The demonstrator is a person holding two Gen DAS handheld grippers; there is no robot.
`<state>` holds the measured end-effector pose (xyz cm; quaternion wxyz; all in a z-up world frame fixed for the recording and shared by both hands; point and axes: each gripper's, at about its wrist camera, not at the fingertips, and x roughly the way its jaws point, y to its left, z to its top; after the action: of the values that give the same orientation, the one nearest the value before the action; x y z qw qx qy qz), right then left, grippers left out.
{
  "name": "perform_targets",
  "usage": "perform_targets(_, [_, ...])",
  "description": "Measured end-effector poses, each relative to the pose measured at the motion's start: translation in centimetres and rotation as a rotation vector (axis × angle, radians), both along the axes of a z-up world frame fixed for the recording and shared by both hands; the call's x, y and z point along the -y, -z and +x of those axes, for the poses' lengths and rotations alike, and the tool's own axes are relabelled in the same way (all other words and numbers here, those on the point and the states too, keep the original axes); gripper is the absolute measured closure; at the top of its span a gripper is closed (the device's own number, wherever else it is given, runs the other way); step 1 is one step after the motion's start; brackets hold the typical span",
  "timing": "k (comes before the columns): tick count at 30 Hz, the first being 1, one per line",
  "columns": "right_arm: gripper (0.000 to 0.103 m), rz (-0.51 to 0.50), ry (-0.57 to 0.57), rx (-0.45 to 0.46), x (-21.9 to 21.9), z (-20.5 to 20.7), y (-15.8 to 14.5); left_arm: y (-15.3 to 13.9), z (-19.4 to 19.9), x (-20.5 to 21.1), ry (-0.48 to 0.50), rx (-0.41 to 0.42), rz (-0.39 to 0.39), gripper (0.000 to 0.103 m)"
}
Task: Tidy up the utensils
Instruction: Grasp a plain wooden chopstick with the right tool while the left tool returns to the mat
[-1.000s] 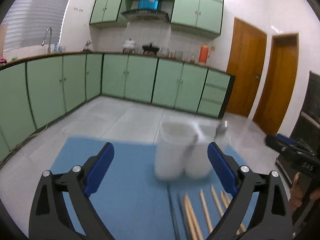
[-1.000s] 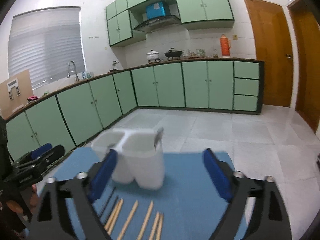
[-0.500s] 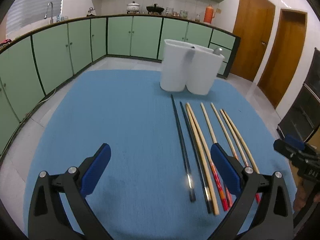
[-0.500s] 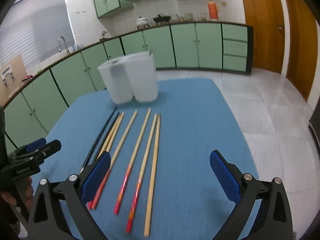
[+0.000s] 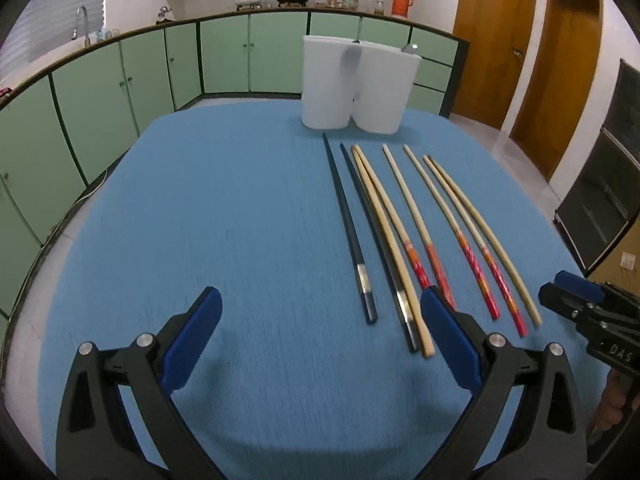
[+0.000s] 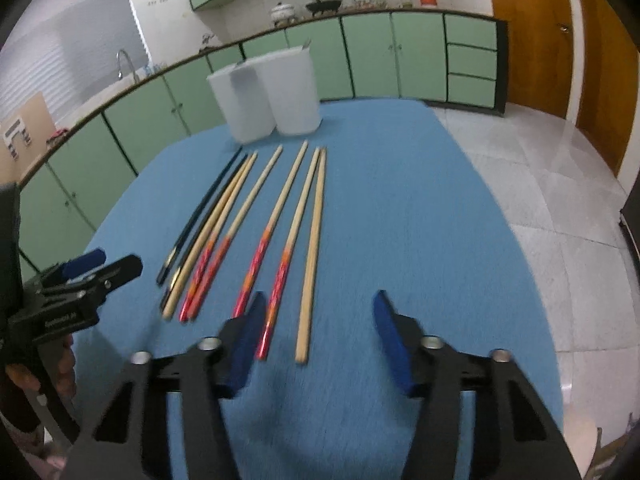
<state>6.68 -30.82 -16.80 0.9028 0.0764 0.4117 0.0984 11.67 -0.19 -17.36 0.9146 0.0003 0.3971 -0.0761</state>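
Observation:
Two white tubs (image 5: 328, 84) (image 6: 294, 92) stand side by side at the far edge of the blue mat (image 5: 220, 220) (image 6: 420, 220). In front of them, in a row, lie two dark chopsticks (image 5: 348, 220) (image 6: 204, 204) and several wooden chopsticks (image 5: 424, 232) (image 6: 276, 212), some with red or orange handles. My left gripper (image 5: 319, 300) (image 6: 96, 268) hovers open over the mat, with the dark pair's near ends just inside its right finger. My right gripper (image 6: 320, 300) (image 5: 576, 300) is closing. The near end of a plain wooden chopstick (image 6: 310, 264) lies between its pads, untouched.
Green cabinets (image 5: 120, 80) curve behind the table, under a counter with pots and an orange flask (image 5: 402, 0). Wooden doors (image 5: 492, 40) and a dark cabinet (image 5: 608, 200) are at the right. Tiled floor (image 6: 540, 168) lies past the mat's right edge. A hand (image 6: 60, 368) holds the left gripper.
Both grippers have come down and tilted toward the mat, so the chopsticks now fill the views. The right gripper's jaws have narrowed from wide open.

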Motion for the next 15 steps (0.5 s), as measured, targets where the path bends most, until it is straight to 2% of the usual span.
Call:
perform_targets(1, [0.062,-0.002,-0.015,-0.011,-0.3,-0.3,0.3,0.1,-0.1,0.0,0.002,-0.004,0.003,0.007])
perform_targets(3, [0.073,-0.017,-0.031,-0.025,-0.8,-0.6,0.7,0.5,-0.4,0.2,0.004,-0.015,0.008,0.007])
perform_targets(6, [0.081,-0.036,-0.053,-0.043,-1.3,-1.2,1.3,0.8,-0.8,0.4,0.014,-0.031,0.011,0.015])
perform_targets(8, [0.082,-0.046,-0.054,-0.043,-1.5,-1.5,1.4,1.1,-0.9,0.6,0.022,-0.046,0.015,0.02])
perform_targets(15, [0.087,-0.051,-0.05,-0.04,-1.3,-1.7,1.4,1.8,-1.2,0.8,0.014,-0.074,0.014,0.02])
